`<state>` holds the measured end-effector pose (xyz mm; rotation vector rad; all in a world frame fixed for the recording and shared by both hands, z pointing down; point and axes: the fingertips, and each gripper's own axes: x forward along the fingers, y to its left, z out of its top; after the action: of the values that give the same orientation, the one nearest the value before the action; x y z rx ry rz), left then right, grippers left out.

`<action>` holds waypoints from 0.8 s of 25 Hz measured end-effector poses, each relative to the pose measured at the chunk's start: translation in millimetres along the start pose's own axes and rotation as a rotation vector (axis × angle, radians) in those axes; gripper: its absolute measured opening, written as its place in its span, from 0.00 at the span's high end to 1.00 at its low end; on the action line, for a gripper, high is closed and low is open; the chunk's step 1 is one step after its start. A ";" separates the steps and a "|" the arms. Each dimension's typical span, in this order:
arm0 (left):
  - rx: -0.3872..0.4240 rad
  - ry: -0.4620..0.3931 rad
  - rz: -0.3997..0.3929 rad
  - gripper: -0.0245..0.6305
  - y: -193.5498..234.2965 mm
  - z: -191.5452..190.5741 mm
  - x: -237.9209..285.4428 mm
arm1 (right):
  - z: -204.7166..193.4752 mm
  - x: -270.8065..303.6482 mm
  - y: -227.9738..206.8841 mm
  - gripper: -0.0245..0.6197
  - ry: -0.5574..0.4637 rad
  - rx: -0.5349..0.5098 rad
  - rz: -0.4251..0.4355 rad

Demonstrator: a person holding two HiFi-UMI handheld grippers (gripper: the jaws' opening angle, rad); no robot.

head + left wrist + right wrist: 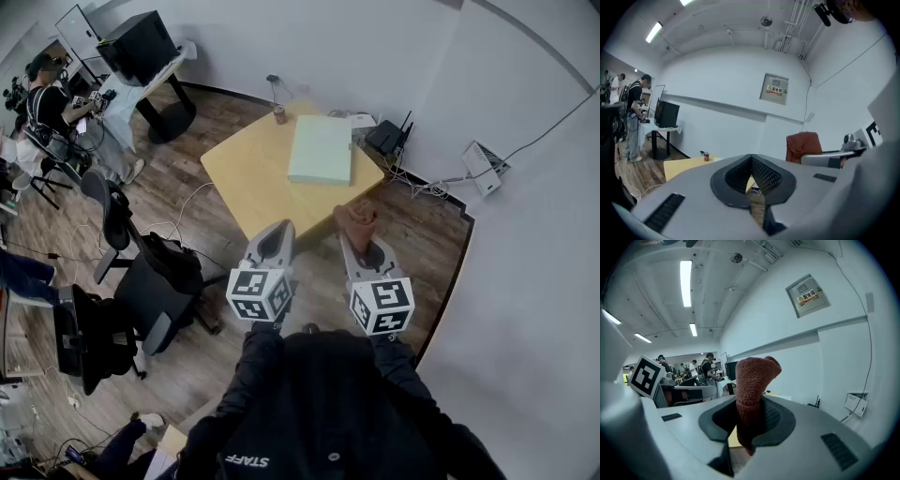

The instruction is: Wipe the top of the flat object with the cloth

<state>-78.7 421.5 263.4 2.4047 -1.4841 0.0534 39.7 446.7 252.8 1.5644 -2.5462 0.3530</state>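
A pale green flat object (pixel 322 149) lies on the far right part of a light wooden table (pixel 248 173). Both grippers are held up in the air on the near side of the table, short of it. My right gripper (pixel 357 225) is shut on a reddish-brown cloth (pixel 356 221), which sticks up out of the jaws as a bunched roll (pixel 752 390). My left gripper (pixel 273 242) is shut with nothing between its jaws (pixel 751 174). From the left gripper view the cloth (pixel 803 146) shows off to the right.
A small can (pixel 278 113) stands at the table's far edge. A router (pixel 386 138) and cables lie on the floor by the wall. Black office chairs (pixel 141 281) stand to the left. People work at desks (pixel 141 80) at the far left.
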 end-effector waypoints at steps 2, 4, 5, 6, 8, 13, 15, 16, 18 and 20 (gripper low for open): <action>-0.002 0.000 -0.005 0.91 2.7 0.3 0.2 | 0.3 2.5 2.8 0.81 0.001 -0.003 0.000; -0.001 0.002 -0.009 0.91 5.7 -0.4 0.7 | 0.1 5.2 5.2 0.81 0.002 -0.006 -0.001; 0.000 0.005 -0.011 0.91 7.5 -1.5 1.0 | -0.1 6.6 6.2 0.81 0.001 -0.007 -0.003; 0.002 0.008 -0.013 0.91 9.2 -2.8 1.4 | -0.5 7.9 6.7 0.81 0.001 -0.006 -0.006; 0.002 0.012 -0.015 0.91 11.6 -4.5 2.0 | -1.9 9.4 6.9 0.81 -0.001 0.005 -0.009; -0.002 0.023 -0.022 0.91 18.6 -9.2 2.8 | -7.0 13.3 6.9 0.81 -0.010 0.053 -0.013; -0.007 0.029 -0.026 0.91 21.7 -12.7 2.4 | -10.5 15.0 8.0 0.80 -0.009 0.070 -0.017; -0.010 0.033 -0.028 0.91 23.3 -15.3 2.0 | -12.8 15.9 9.0 0.80 -0.006 0.076 -0.019; -0.016 0.045 -0.029 0.91 27.5 -22.3 0.7 | -18.8 18.6 12.1 0.80 0.004 0.085 -0.018; -0.026 0.055 -0.028 0.91 33.1 -29.2 -0.7 | -26.0 22.1 16.4 0.80 0.019 0.087 -0.014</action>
<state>-104.3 416.7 299.1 2.3831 -1.4181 0.0918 14.8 441.8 280.8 1.5990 -2.5363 0.4813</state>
